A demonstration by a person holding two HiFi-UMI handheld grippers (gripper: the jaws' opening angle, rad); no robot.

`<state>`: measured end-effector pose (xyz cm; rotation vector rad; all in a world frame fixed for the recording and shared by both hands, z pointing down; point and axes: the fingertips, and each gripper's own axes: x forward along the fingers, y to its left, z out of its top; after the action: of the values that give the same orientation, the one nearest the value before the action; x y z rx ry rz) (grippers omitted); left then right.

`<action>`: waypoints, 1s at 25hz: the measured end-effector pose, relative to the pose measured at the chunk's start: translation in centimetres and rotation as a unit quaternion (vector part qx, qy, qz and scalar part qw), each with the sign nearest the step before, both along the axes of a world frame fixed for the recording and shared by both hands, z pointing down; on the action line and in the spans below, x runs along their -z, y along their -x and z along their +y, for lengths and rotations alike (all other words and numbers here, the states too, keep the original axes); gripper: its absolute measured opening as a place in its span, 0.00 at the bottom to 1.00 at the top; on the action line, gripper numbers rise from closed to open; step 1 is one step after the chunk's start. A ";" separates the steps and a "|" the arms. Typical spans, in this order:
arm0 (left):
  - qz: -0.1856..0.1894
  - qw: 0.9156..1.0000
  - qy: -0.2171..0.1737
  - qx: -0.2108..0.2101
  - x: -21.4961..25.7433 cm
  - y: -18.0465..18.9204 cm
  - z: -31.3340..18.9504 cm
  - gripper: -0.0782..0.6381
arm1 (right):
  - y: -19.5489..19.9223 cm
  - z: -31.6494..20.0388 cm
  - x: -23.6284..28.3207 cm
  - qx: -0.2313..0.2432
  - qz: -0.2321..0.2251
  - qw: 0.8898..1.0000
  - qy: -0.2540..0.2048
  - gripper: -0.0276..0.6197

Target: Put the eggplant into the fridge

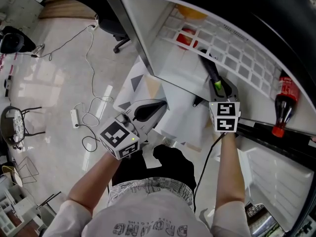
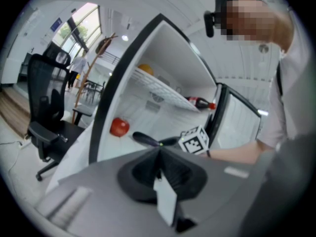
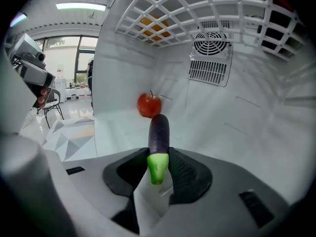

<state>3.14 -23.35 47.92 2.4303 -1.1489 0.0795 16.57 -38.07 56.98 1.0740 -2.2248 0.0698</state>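
Observation:
A dark purple eggplant point(image 3: 159, 132) with a green stem end is clamped between the pads of my right gripper point(image 3: 159, 163). It points into the open fridge point(image 3: 232, 117), under the white wire shelf point(image 3: 197, 4) and above the white floor. In the head view the eggplant point(image 1: 213, 74) juts from the right gripper point(image 1: 219, 87) into the fridge. The left gripper view shows the eggplant point(image 2: 145, 139) from the side. My left gripper point(image 1: 152, 110) hangs outside the fridge at the lower left, jaws together on nothing point(image 2: 158, 168).
A red apple-like fruit point(image 3: 149, 105) sits on the fridge floor just beyond the eggplant's tip. Something orange point(image 3: 153, 26) lies on the wire shelf. A cola bottle point(image 1: 284, 102) stands in the door. An office chair point(image 2: 47, 127) and cables point(image 1: 91, 107) are to the left.

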 end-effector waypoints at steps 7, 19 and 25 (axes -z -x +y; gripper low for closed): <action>0.002 1.000 0.004 0.006 -0.4 0.3 0.1 0.12 | 0.1 -0.3 -1.0 0.001 0.029 1.000 0.006 0.24; -0.003 1.000 0.005 0.005 -0.1 0.5 0.4 0.12 | -0.1 -0.5 -1.0 -0.010 0.014 1.000 0.013 0.27; -0.003 1.000 0.005 0.003 0.1 0.5 0.8 0.12 | 0.0 -0.4 -0.6 -0.014 0.005 1.000 0.009 0.28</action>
<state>2.63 -22.58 47.82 2.4192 -1.1558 0.0891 16.60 -38.42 57.58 1.0927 -2.1961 0.0948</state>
